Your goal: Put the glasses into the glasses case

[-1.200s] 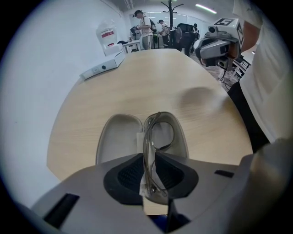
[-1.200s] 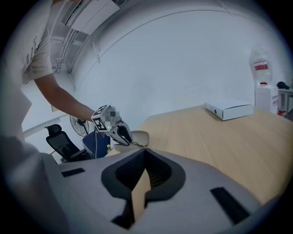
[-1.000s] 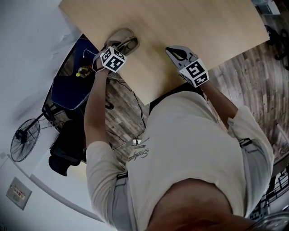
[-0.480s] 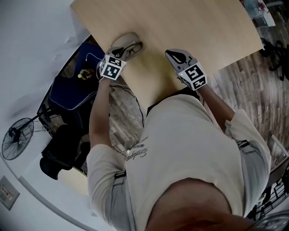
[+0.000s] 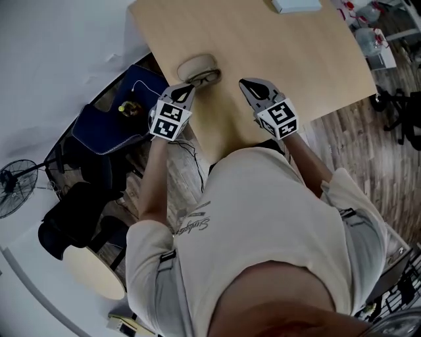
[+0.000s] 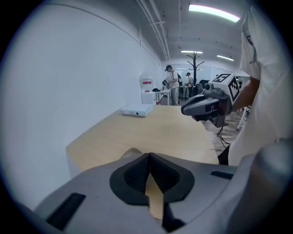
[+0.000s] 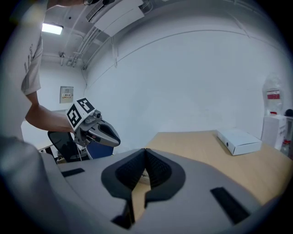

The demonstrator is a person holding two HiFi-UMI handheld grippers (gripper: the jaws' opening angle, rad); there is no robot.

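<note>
In the head view, the light wooden counter (image 5: 289,59) fills the upper middle of the frame. The beige glasses case (image 5: 195,64) lies near its left edge. The dark-framed glasses (image 5: 206,77) sit at the case's lower right rim, though from this height it is hard to tell whether they rest inside it or only against it. The left gripper (image 5: 187,88) hovers just below and left of the glasses, its tip close to them but apparently not touching. The right gripper (image 5: 245,84) is over bare wood to the right, apart from both. In the left gripper view the fingers (image 6: 132,176) are pressed together with nothing between them, and a sliver of the case shows just behind them. In the right gripper view the fingers (image 7: 158,171) are likewise together and empty. A white box (image 5: 296,4) lies at the counter's far end, at the top edge of the head view, well apart from the case.
</note>
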